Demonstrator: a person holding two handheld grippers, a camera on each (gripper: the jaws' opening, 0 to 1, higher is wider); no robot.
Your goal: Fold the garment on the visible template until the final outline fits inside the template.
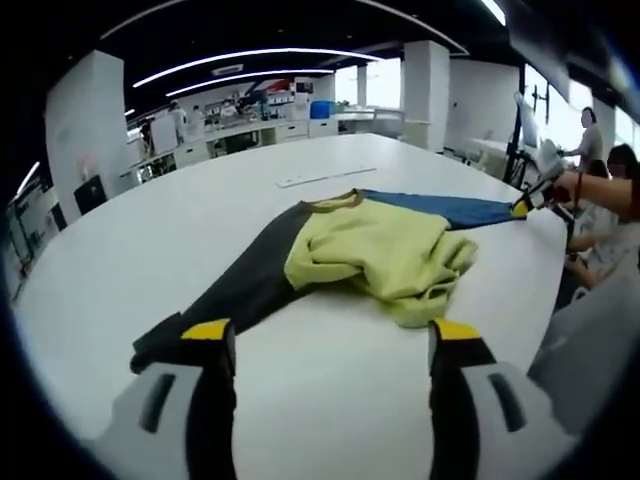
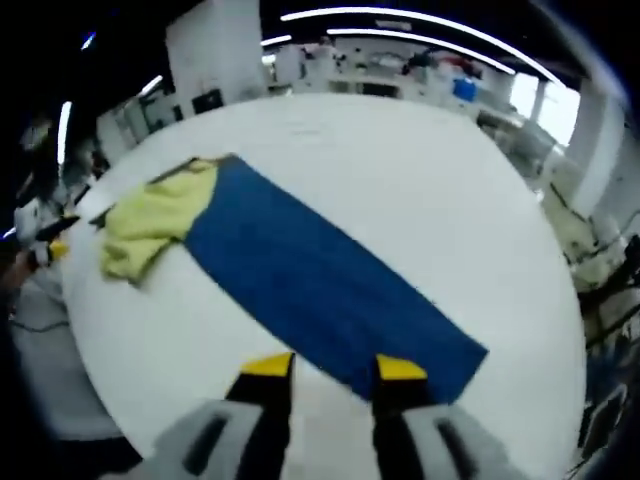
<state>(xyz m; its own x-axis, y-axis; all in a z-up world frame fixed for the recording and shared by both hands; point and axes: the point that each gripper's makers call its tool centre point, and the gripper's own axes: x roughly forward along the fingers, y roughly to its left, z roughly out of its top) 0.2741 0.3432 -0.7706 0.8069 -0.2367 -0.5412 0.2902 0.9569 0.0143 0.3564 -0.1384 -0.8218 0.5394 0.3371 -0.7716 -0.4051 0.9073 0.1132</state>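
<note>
The garment (image 1: 380,250) lies spread on the white desk (image 1: 330,390), its yellow body bunched in the middle. The left gripper (image 1: 335,335) hangs near the dark sleeve's cuff, jaws wide apart and empty. The right gripper (image 2: 333,368) sits at the blue sleeve's (image 2: 320,280) end, jaws apart, gripping nothing.

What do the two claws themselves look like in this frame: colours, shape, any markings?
Both match: the left claw and the right claw each have two black jaws with yellow tips, rising from rounded light-grey housings with dark oval slots. No cables or printed markings are visible on them.
</note>
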